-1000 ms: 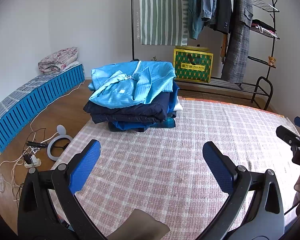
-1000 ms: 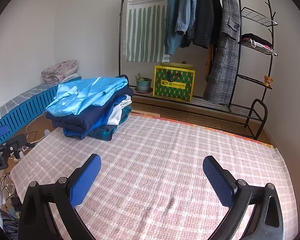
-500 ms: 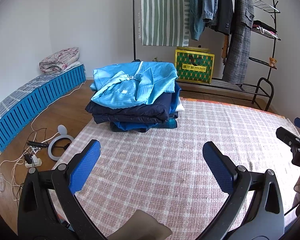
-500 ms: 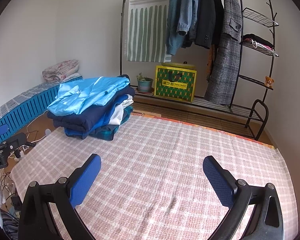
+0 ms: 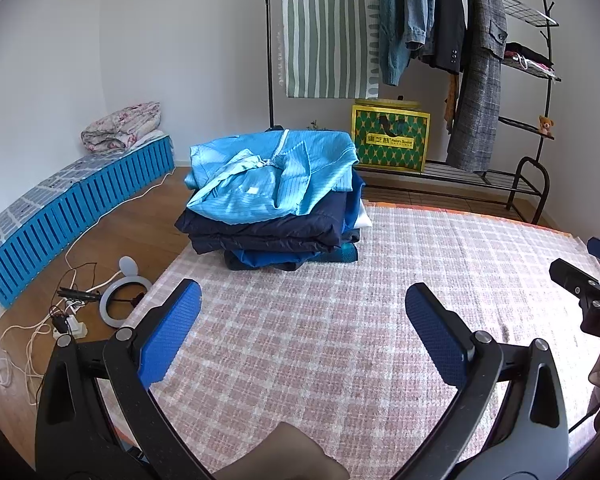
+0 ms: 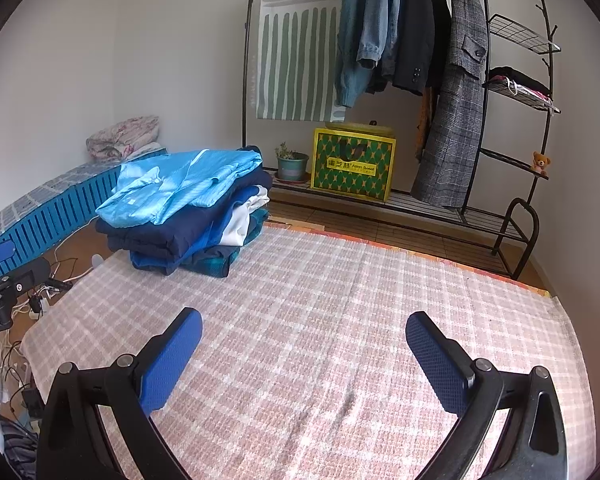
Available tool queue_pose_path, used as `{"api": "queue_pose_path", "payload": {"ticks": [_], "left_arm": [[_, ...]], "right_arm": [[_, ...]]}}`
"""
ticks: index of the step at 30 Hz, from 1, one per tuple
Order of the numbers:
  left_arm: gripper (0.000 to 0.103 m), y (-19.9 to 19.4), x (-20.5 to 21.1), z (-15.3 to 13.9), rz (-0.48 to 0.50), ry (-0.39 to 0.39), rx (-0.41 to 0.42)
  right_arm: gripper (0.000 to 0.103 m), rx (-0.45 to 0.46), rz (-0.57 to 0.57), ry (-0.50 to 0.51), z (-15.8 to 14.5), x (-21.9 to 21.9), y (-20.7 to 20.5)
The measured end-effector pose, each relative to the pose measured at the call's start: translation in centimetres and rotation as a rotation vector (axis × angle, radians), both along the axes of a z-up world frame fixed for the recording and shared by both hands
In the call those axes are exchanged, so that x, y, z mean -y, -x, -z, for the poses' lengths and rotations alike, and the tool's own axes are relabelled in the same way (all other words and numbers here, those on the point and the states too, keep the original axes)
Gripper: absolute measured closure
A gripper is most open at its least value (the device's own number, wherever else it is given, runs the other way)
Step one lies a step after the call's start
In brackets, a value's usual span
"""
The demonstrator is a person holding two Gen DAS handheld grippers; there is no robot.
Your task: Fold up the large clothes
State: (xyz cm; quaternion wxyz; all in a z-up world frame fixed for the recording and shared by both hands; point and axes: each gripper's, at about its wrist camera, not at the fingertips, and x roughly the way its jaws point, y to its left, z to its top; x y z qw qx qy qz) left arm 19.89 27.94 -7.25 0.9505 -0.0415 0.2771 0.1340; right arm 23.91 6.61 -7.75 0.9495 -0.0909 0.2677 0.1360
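Observation:
A stack of folded clothes (image 5: 276, 200) sits at the far left corner of the pink checked mat (image 5: 340, 340), with a light blue shirt (image 5: 272, 172) on top of dark navy and blue garments. The same stack (image 6: 184, 212) shows at the left in the right wrist view, on the mat (image 6: 320, 320). My left gripper (image 5: 302, 300) hangs open above the mat, well short of the stack, holding nothing. My right gripper (image 6: 304, 328) is also open and empty over the mat's middle. Each gripper's tip shows at the edge of the other's view.
A black clothes rack (image 6: 512, 220) with hanging coats, a striped cloth and a yellow-green box (image 6: 352, 170) lines the back wall. A blue slatted bench (image 5: 72, 208) with a floral bundle runs along the left. Cables and a ring light (image 5: 118, 300) lie on the wooden floor.
Both views have drifted slightly; the stack sits a touch further right and lower in frame. Both grippers stay open and empty.

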Motion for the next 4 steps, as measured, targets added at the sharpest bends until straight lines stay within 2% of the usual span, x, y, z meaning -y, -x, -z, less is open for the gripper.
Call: {"api": "queue_pose_path", "payload": {"ticks": [4], "left_arm": [[0.000,-0.25,-0.52,-0.32,-0.006,0.004,-0.005]], "right_arm": [[0.000,-0.001,0.000,-0.001,0.05,0.01,-0.02]]}}
